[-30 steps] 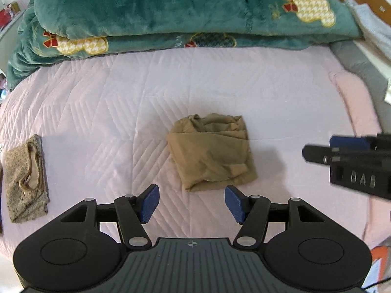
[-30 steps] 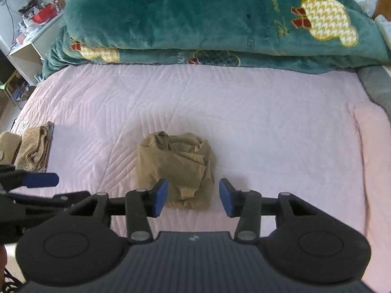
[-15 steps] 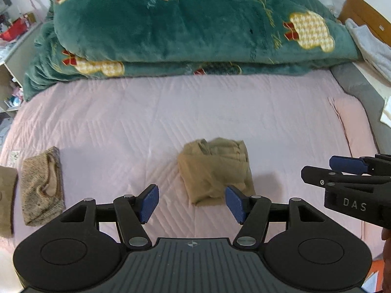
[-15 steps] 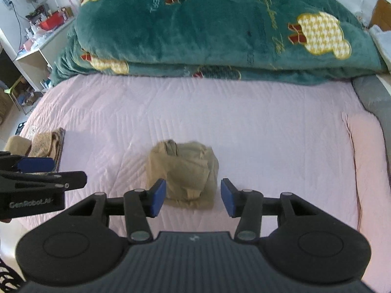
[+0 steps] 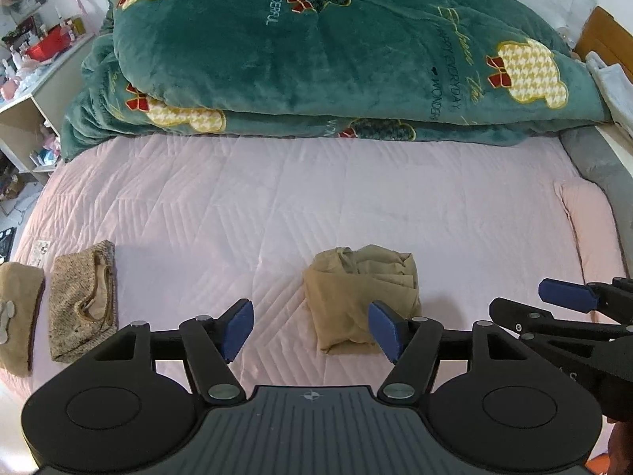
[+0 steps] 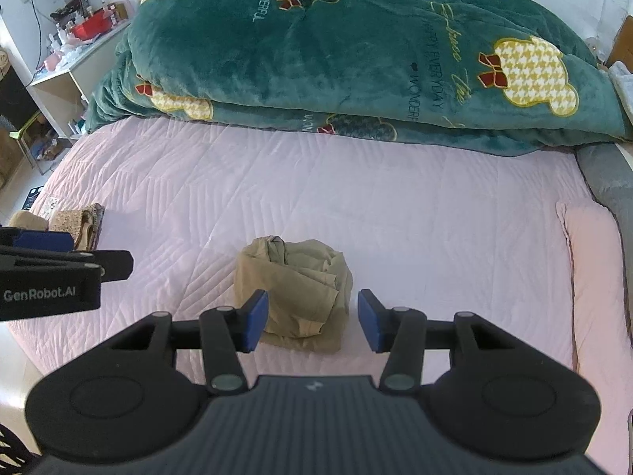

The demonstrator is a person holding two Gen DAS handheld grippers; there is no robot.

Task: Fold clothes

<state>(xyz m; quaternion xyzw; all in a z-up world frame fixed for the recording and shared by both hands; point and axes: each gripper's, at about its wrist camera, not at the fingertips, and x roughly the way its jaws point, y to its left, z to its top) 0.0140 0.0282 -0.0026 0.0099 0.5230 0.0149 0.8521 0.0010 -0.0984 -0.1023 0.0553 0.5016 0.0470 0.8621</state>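
Far left of the tan folded garment (image 5: pixel 362 297), on the pink bed (image 5: pixel 316 198), a beige bundle (image 5: pixel 18 308) and speckled knit piece (image 5: pixel 83 301) lie folded. Left claw (image 5: pixel 310 326) wide open, empty, hovering near the garment's front-left. Right claw (image 6: pixel 312 322) wide open, empty, over its near edge. Likely finished; if tidying, pinch loose top layers evenly. Left view shows the whole beige bundle; right view only an edge.

Green quilt (image 5: pixel 316 51) heaped on pink bedspread (image 5: pixel 316 206).
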